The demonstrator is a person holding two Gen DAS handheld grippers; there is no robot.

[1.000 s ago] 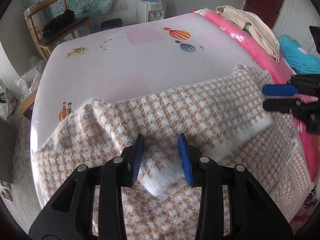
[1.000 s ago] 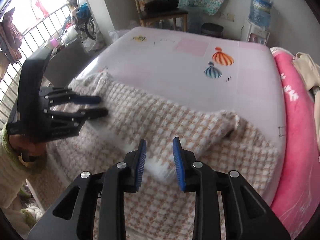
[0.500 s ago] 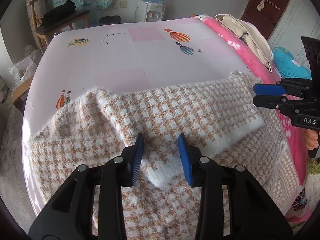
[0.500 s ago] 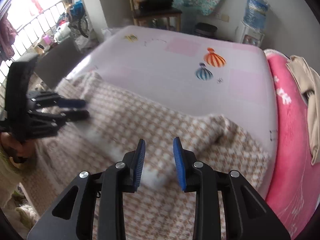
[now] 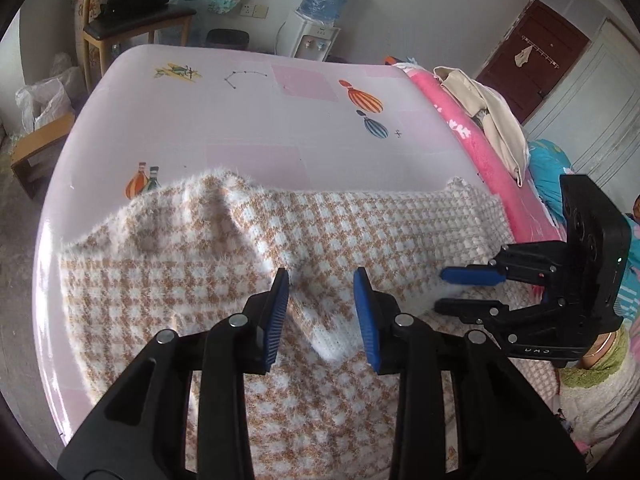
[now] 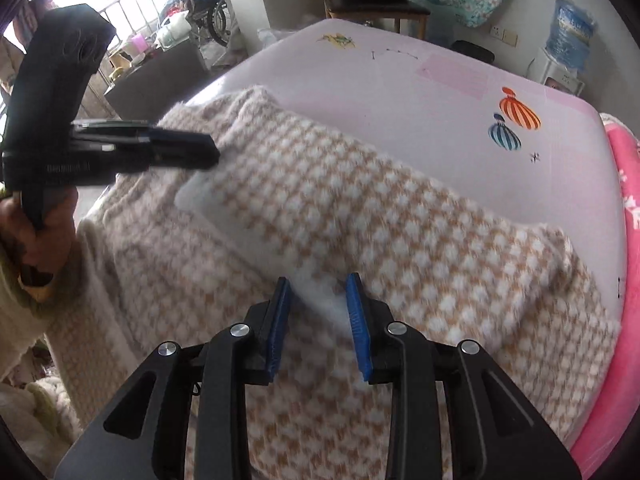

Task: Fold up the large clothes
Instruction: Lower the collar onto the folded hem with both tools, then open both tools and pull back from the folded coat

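A large fuzzy tan-and-white houndstooth garment (image 5: pixel 360 232) lies spread over the near part of a pink bed (image 5: pixel 248 120), with a folded-over band across it; it also shows in the right wrist view (image 6: pixel 360 216). My left gripper (image 5: pixel 322 308) is open, its jaws astride the white edge of the fold's left corner. My right gripper (image 6: pixel 318 312) is open, its jaws astride the white edge at the fold's right end. Each gripper appears in the other's view, the right one (image 5: pixel 468 288) and the left one (image 6: pixel 192 148). Neither pinches the cloth.
The pink sheet (image 6: pixel 460 92) has balloon prints. A pink blanket with a beige garment (image 5: pixel 484 108) lies along the right side. A wooden chair (image 5: pixel 132 28), water dispenser (image 5: pixel 320 12) and boxes (image 5: pixel 36 144) stand beyond the bed.
Both grippers have drawn back toward the near edge of the bed and stay open. The folded band now lies flatter on the garment.
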